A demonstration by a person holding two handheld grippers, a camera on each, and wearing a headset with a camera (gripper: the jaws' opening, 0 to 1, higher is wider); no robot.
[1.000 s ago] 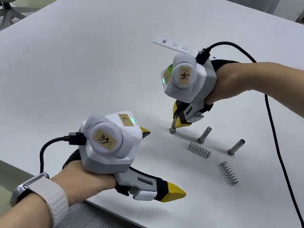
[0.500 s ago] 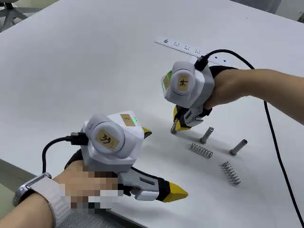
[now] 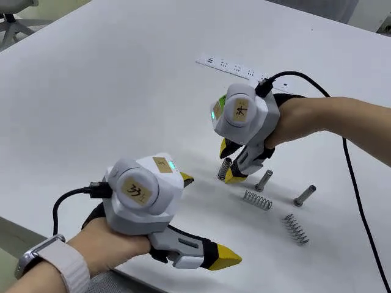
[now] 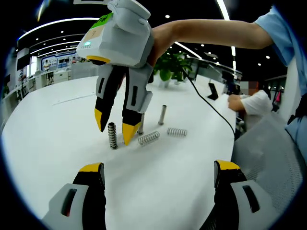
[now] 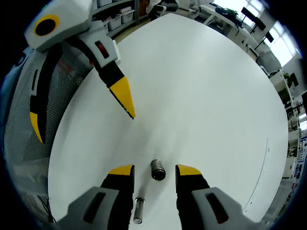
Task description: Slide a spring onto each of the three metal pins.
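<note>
A spring sits on an upright metal pin point(image 3: 224, 169) and stands between the fingertips of my right gripper point(image 3: 228, 162), which is open just above it. From the right gripper view, the sprung pin point(image 5: 158, 170) lies between the open jaws of my right gripper point(image 5: 154, 171). Two bare pins point(image 3: 264, 180) point(image 3: 303, 195) stand to the right. Two loose springs point(image 3: 256, 199) point(image 3: 294, 227) lie flat in front of them. My left gripper point(image 3: 206, 218) hovers open and empty near the table's front edge; the left gripper view looks past its own open gripper point(image 4: 158, 170) at the sprung pin point(image 4: 112, 136).
A white power strip point(image 3: 232, 64) lies at the back of the white table point(image 3: 110, 91). The right gripper's black cable point(image 3: 351, 177) trails over the table to the right. The table's front edge point(image 3: 36, 229) runs close to the left hand.
My right gripper was shut on the spring at the pin; it has now opened and let go, leaving the spring on the pin. The left gripper has barely moved.
</note>
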